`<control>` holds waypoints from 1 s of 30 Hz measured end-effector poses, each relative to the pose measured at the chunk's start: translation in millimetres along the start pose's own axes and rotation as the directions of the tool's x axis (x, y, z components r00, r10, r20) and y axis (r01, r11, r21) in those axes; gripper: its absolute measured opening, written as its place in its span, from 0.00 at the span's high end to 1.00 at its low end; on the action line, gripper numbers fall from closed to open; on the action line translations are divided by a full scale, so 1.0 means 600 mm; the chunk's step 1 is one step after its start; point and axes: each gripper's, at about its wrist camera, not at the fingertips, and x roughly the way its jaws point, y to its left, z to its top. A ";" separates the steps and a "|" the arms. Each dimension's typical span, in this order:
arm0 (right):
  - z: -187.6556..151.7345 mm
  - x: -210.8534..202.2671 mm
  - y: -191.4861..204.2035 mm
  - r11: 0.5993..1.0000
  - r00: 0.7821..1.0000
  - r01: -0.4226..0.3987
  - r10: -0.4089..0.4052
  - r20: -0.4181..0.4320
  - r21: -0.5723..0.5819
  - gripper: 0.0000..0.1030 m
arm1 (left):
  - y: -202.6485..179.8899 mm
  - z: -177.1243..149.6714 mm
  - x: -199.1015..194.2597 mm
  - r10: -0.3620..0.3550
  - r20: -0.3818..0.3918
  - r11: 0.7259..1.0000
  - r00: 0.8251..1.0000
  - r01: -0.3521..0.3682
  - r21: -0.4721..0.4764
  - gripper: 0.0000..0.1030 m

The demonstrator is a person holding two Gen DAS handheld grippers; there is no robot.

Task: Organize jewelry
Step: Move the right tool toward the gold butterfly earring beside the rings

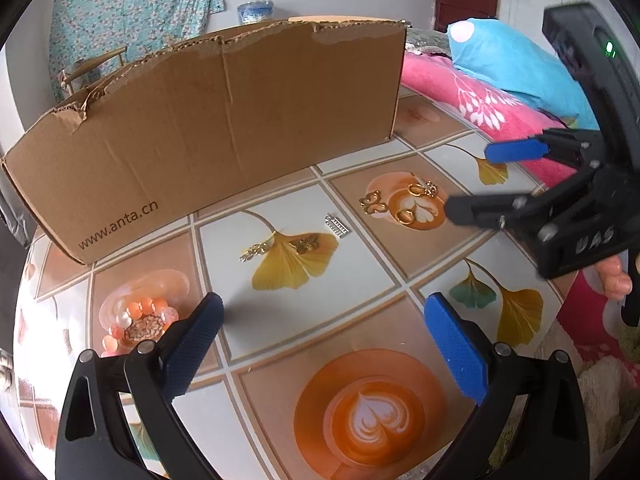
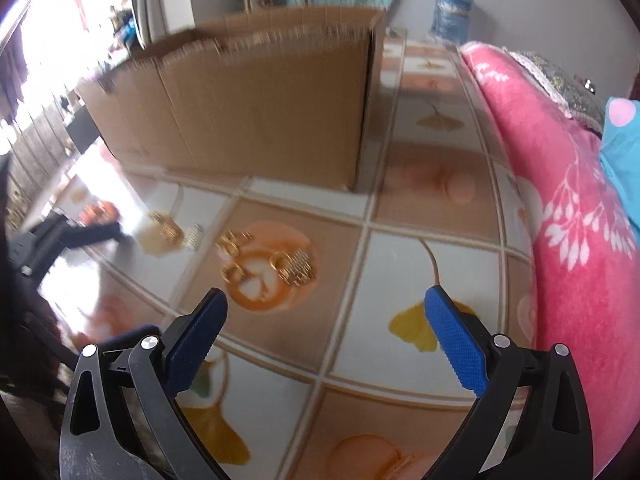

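Small jewelry lies loose on the patterned tabletop [image 1: 360, 320]. A gold butterfly piece [image 1: 372, 202], two gold hoops [image 1: 405, 216] and a gold ornament [image 1: 429, 189] cluster on a printed coffee cup. A silver comb-like piece [image 1: 337, 225], a gold flower piece [image 1: 306, 244] and a pale leaf-shaped piece [image 1: 254, 251] lie nearer the middle. An orange bead bracelet [image 1: 138, 320] sits beside the left finger. My left gripper [image 1: 324, 304] is open and holds nothing. My right gripper [image 1: 469, 181] hovers open just right of the gold cluster. In the blurred right wrist view, my right gripper [image 2: 325, 300] points at the hoops [image 2: 234, 272].
A long torn cardboard box [image 1: 220, 120] stands behind the jewelry. A pink blanket [image 1: 472, 100] and a blue pillow [image 1: 512, 64] lie along the table's right side. A hand [image 1: 612, 276] holds the right gripper's handle. Bare tabletop lies between my left fingers.
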 end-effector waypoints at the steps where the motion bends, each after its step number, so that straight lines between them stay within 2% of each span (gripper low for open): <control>1: 0.002 -0.004 -0.001 1.000 1.000 -0.022 0.022 0.017 0.007 0.08 | 0.001 0.001 0.000 -0.003 -0.003 1.000 1.000 0.003 0.003 0.04; 6: 0.009 -0.009 0.000 0.993 0.992 -0.111 0.109 0.057 0.032 0.25 | -0.006 0.005 -0.012 0.023 0.046 0.998 0.999 -0.025 0.053 0.07; 9: 0.009 -0.004 0.002 0.985 0.985 -0.164 0.161 0.060 0.059 0.37 | -0.006 0.013 -0.015 0.022 0.066 0.998 0.998 -0.025 0.053 0.17; 13: 0.009 0.000 0.002 0.976 0.978 -0.203 0.198 0.066 0.081 0.50 | 0.003 0.023 -0.014 0.016 0.075 0.999 0.997 -0.019 0.039 0.38; 17: 0.007 0.001 0.003 0.964 0.968 -0.245 0.239 0.071 0.104 0.54 | 0.009 0.034 -0.011 -0.008 0.073 0.999 0.997 0.006 0.034 0.54; 23: 0.002 0.000 0.011 0.960 0.964 -0.261 0.254 0.078 0.100 0.55 | 0.018 0.045 0.006 -0.034 0.036 0.999 0.999 0.034 -0.005 0.72; 30: 0.002 0.006 0.006 0.958 0.962 -0.267 0.259 0.081 0.109 0.55 | 0.025 0.051 0.019 -0.038 0.012 0.999 0.999 0.038 -0.030 0.77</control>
